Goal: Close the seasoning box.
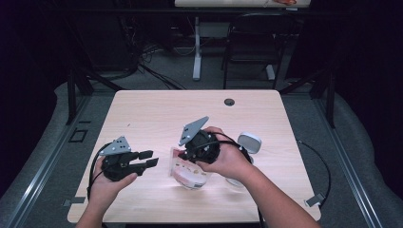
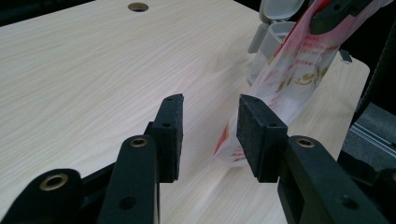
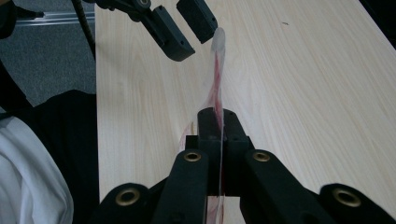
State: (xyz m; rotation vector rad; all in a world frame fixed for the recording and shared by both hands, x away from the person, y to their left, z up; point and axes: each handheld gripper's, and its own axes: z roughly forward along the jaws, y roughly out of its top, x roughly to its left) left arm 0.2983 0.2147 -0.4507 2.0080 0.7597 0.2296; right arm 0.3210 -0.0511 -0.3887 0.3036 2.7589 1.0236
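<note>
Broadly, a pale wooden worktop [image 1: 157, 109] takes up the middle of the high view, with a small round hole [image 1: 229, 102] near its far edge and a dark chair [image 1: 252, 42] standing on the floor beyond it. On the worktop, to the right of the person's hands, sits a grey container [image 1: 249, 142] with its hinged lid flipped up; in the left tool's view it stands behind the bag, and I cannot tell whether the two touch. The right tool [image 3: 218, 140] is held above the worktop's near middle, its jaws clamped tight on the thin edge of a clear plastic bag [image 1: 187, 172] printed in red and gold. From that grip the bag hangs down, and its lower part rests on the worktop just in front of the right hand [image 1: 228, 159]. In the right tool's view the bag's edge runs as a narrow strip away from the jaws toward the left tool. The left tool [image 2: 210, 126] is held low at the near left, gripped by the left hand [image 1: 107, 187], its jaws spread apart with nothing pressed between the pads. A lower corner of the bag lies just beyond its right pad, close to it but not gripped.
</note>
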